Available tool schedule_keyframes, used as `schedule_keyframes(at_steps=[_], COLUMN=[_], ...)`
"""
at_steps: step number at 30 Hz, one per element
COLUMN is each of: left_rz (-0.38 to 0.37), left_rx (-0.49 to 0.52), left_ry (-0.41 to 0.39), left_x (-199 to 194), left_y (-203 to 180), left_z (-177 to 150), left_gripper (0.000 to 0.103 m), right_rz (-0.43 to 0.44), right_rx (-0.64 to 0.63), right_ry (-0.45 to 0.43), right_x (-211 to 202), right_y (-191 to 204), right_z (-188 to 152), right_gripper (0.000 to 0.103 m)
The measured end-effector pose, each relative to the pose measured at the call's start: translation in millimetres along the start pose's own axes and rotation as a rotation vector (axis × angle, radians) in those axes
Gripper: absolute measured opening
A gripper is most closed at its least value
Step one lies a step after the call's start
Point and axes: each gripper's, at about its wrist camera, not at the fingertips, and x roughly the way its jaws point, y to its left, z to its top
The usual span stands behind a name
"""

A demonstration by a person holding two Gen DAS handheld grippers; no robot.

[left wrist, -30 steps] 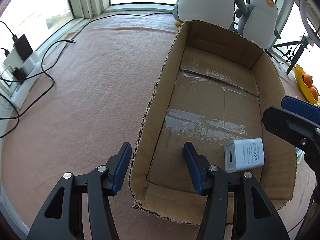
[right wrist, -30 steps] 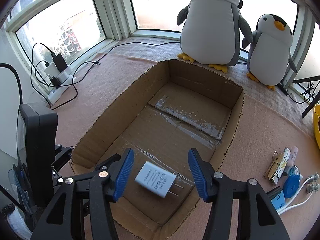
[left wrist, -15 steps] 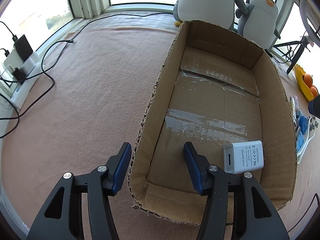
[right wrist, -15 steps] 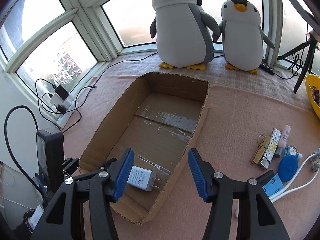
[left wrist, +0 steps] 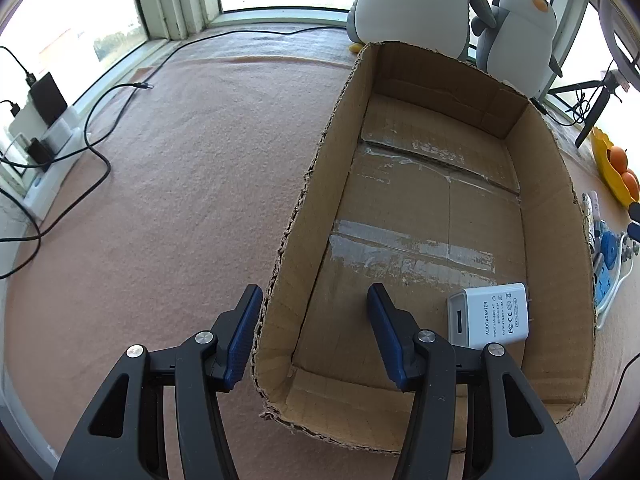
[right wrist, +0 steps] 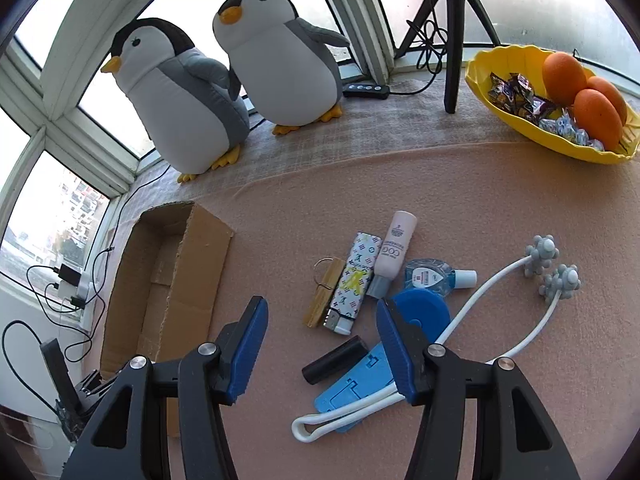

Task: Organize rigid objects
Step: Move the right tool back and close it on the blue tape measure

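The right gripper's fingers (right wrist: 394, 344) hide part of the blue disc (right wrist: 424, 312).

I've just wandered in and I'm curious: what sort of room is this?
Probably a bay-window corner of a home. Two plush penguins sit by the window, a yellow fruit bowl holds oranges and sweets, and a cardboard box stands on a pink blanket.
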Motion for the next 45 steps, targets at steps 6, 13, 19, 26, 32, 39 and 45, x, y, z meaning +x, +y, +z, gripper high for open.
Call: schedule_keyframes(at_steps=[6, 13, 19, 26, 32, 39, 45], left_rz=[0.0, 0.0, -0.002, -0.002, -0.001, -0.002, -0.003], left_rx=[-0.002, -0.004, -0.004, -0.002, 0.001, -0.002, -0.004], left_ry=[0.001, 0.002, 0.001, 0.002, 0.002, 0.001, 0.001], left_x=[0.5, 0.5, 0.5, 0.8, 0.8, 0.9, 0.9], left_y=[-0.2, 0.1, 0.3, 0.1, -0.9, -0.6, -0.9], left_z=[0.4, 0.6, 0.5, 0.9, 0.7, 0.8, 0.9], left_gripper=[0.054, 0.054, 0.054, 0.054, 0.054, 0.054, 0.054], right_rz=[-0.142, -0.181, -0.255, -0.281, -0.287, -0.262, -0.26], right_rx=[0.01, -0.021, -0.128, -0.188, -0.209, -0.137, -0.154], right_ry=[0.057, 0.108, 0.122, 0.141, 0.157, 0.156, 0.148], right_x=[21.9, 46.2, 44.3, 35.4, 21.3, 3.1, 9.1], right_y=[-29.8, -30.1, -15.0, -19.4, -29.4, -46.0, -40.7], right_z=[25.7, 27.4, 11.7, -17.4, -35.9, -28.0, -17.1], right_gripper=[0.033, 0.023, 0.023, 0.023, 0.023, 0.025, 0.041])
